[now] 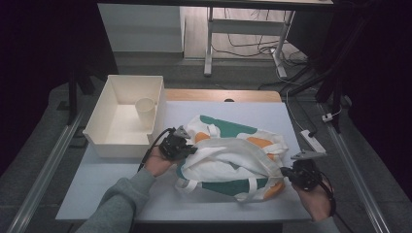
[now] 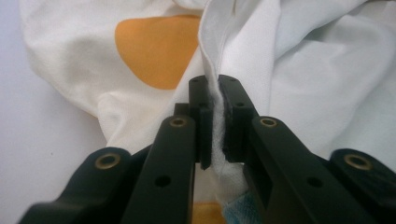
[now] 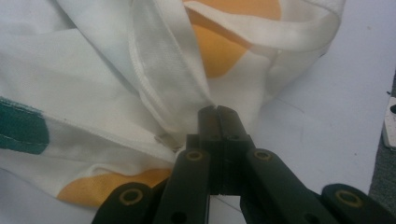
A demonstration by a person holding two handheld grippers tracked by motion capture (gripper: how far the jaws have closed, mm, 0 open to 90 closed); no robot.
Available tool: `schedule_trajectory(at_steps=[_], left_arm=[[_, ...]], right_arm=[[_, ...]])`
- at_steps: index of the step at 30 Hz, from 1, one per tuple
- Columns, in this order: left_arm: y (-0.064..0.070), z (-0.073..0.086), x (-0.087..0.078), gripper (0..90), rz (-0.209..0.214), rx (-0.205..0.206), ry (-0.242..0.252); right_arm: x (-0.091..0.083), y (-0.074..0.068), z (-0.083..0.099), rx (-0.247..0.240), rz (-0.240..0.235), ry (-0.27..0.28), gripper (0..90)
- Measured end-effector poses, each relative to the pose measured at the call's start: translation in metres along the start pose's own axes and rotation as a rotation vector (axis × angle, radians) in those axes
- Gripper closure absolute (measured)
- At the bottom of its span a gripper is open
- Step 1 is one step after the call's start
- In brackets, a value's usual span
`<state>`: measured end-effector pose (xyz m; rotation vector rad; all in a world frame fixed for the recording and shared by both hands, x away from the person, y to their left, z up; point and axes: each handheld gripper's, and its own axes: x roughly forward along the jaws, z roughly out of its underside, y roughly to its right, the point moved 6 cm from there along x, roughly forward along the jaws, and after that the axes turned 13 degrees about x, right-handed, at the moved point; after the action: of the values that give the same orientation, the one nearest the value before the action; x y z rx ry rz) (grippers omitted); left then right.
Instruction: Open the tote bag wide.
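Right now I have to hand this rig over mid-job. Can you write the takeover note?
Left gripper: shut on a fold of the white cloth tote bag with orange and green patches, at its left side.
Right gripper: shut at the bag's right edge, beside the zipper.
The bag lies crumpled mid-table, mouth stretched between the grippers.
White plastic bin at back left holds a cream paper cup.
Left to do: probably opening or zipping the bag; I cannot tell which.

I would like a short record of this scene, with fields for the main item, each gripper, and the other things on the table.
main item: cloth bag, white with orange and green patches, crumpled on the table
left gripper: shut on the bag's white fabric edge
right gripper: shut at the bag's seam
other things: white bin at the far left, with a cup standing in it
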<state>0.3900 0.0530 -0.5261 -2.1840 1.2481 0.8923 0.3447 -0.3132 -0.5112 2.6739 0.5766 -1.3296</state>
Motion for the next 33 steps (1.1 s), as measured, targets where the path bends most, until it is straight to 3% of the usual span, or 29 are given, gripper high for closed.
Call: schedule_trajectory(at_steps=[8, 10, 13, 17, 21, 25, 29, 33], left_arm=[[0.002, 0.004, 0.009, 83.5, 0.001, 0.006, -0.029], [0.003, 0.003, 0.008, 83.4, -0.001, 0.008, -0.024], [0.003, 0.002, 0.007, 82.8, -0.002, 0.018, -0.022], [0.004, -0.002, 0.005, 78.8, -0.01, 0.016, 0.005], [0.008, -0.007, 0.0, 72.5, -0.008, 0.033, 0.034], [0.011, -0.017, -0.007, 64.3, -0.016, 0.056, 0.062], [0.011, -0.029, -0.012, 59.7, -0.027, 0.067, 0.099], [0.007, -0.039, -0.007, 57.2, -0.013, 0.074, 0.095]], right_arm=[[0.004, -0.002, 0.001, -0.017, -0.006, 0.005, 89.2], [0.0, -0.006, -0.003, -0.032, -0.004, 0.03, 82.2], [-0.013, -0.019, -0.014, -0.056, -0.019, 0.109, 71.1], [-0.025, -0.05, -0.025, -0.12, -0.099, 0.178, 59.7], [-0.018, -0.084, -0.026, -0.217, -0.182, 0.147, 53.5], [-0.005, -0.108, -0.028, -0.268, -0.267, 0.085, 47.7], [0.01, -0.126, -0.033, -0.308, -0.304, 0.031, 44.9], [0.026, -0.142, -0.04, -0.34, -0.329, -0.009, 43.4]])
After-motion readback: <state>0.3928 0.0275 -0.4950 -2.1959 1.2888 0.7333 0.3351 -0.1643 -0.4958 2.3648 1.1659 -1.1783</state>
